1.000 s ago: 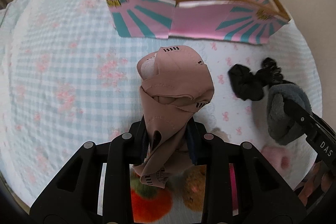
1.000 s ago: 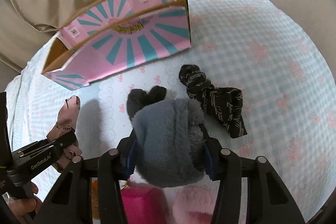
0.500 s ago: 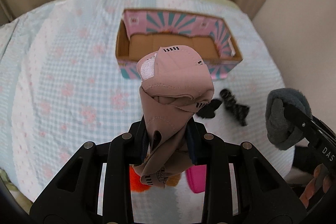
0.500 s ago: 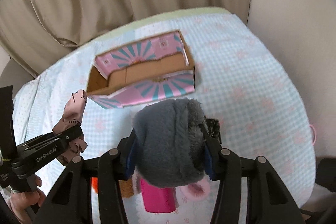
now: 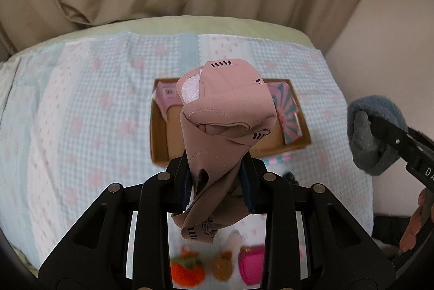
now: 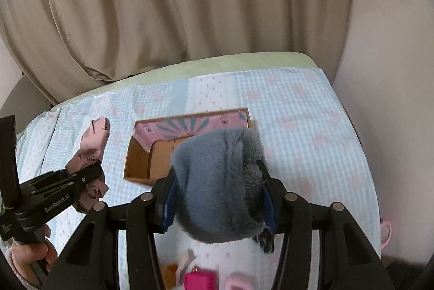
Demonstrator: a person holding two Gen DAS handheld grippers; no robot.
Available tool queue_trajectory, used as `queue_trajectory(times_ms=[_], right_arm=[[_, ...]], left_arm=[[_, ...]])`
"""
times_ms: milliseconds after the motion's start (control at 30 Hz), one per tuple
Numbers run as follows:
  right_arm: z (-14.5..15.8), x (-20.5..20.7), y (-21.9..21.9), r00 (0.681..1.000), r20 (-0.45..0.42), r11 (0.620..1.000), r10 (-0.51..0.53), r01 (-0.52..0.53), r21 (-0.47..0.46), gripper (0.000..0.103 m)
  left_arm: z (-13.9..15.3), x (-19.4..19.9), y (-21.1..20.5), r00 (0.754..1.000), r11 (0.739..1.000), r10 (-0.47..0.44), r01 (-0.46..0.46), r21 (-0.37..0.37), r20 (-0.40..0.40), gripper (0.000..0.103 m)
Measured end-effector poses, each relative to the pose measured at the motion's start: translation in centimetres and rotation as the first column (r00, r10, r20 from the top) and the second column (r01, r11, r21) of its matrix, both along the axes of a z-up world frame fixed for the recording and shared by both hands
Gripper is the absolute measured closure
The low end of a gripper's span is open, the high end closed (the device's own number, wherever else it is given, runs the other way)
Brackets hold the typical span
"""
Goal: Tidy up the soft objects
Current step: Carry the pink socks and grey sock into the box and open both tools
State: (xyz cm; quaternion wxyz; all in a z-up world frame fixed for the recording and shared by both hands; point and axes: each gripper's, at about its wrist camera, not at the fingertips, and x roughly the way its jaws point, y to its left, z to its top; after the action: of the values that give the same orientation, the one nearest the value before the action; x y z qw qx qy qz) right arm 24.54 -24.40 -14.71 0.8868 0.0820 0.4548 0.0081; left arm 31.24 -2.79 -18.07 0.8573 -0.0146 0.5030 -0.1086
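My left gripper (image 5: 217, 181) is shut on a dusty-pink cloth (image 5: 225, 113) and holds it high above the bed; it also shows in the right wrist view (image 6: 92, 146). My right gripper (image 6: 217, 197) is shut on a grey fluffy sock (image 6: 217, 181), also raised; it also shows at the right of the left wrist view (image 5: 374, 132). The open pink and teal cardboard box (image 5: 160, 138) lies below on the checked bedspread (image 5: 81, 127), partly hidden by both held items, and shows in the right wrist view (image 6: 141, 154).
Small plush toys lie on the bed near me: an orange one (image 5: 190, 272), a brown one (image 5: 222, 267) and a magenta one (image 5: 251, 265). A black item (image 5: 290, 177) peeks out beside the box. Beige curtains (image 6: 190, 5) hang behind the bed.
Both grippers rose well above the bed with their items held. The box now looks small and far below, seen from above, and the curtains fill the top of both views.
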Motion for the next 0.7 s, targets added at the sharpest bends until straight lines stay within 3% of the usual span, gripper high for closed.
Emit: queue_trajectory(times_ms=[167, 367, 700], right_arm=[[-2.8, 5.8, -0.2, 0.997, -0.055, 0.998, 0.056, -0.056, -0.001, 0.056], [-8.5, 12.2, 0.0, 0.981, -0.177, 0.995, 0.079, -0.067, 0.07, 0.056], [-17.4, 18.7, -0.3, 0.923, -0.376, 0.985, 0.081, -0.017, 0.172, 0.056]], left_arm=[[-4.1, 5.5, -0.9, 0.998, 0.999, -0.019, 0.021, 0.035, -0.058, 0.077], [-9.4, 10.0, -2.4, 0.984, 0.995, -0.071, 0.082, 0.064, -0.163, 0.077], [-18.0, 13.7, -4.5, 0.932, 0.978, -0.147, 0.187, 0.094, -0.331, 0.077]])
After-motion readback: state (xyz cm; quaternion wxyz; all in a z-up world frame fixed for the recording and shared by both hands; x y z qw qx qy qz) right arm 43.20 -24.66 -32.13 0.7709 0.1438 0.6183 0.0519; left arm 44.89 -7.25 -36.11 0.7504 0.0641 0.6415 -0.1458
